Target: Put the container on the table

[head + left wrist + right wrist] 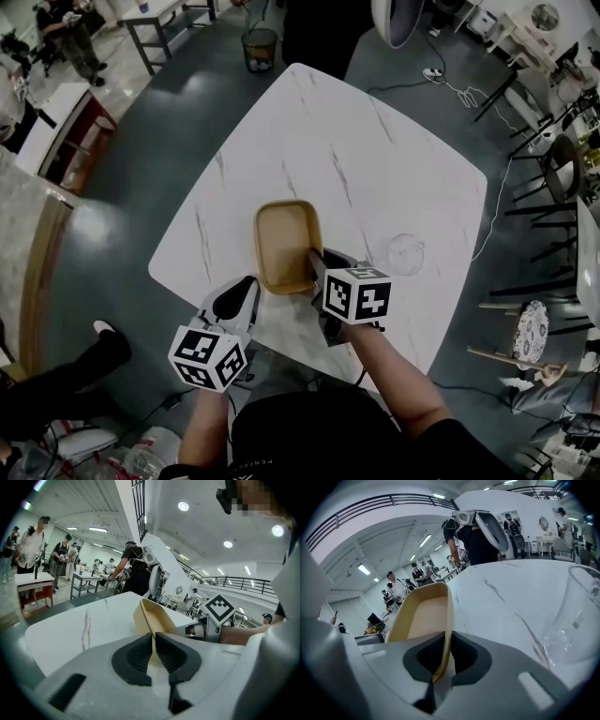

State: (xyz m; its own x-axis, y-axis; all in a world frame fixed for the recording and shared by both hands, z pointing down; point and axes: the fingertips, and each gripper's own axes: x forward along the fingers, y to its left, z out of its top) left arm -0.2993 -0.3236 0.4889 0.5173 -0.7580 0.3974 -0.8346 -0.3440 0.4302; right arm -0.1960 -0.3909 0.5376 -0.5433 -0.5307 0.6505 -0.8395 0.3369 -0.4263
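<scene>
Jaws of your right gripper (446, 653) are nearly together, pinching the thin side wall of the tan container (286, 246), and the left gripper (154, 651) looks clamped the same way on its near-left rim. The container sits at the near part of the white table (375, 150); can't tell if it's resting or just above. Watch out: a thin-rim pinch could slip or tilt if you release unevenly, and your right gripper could knock the clear glass (406, 253) just beside it.
</scene>
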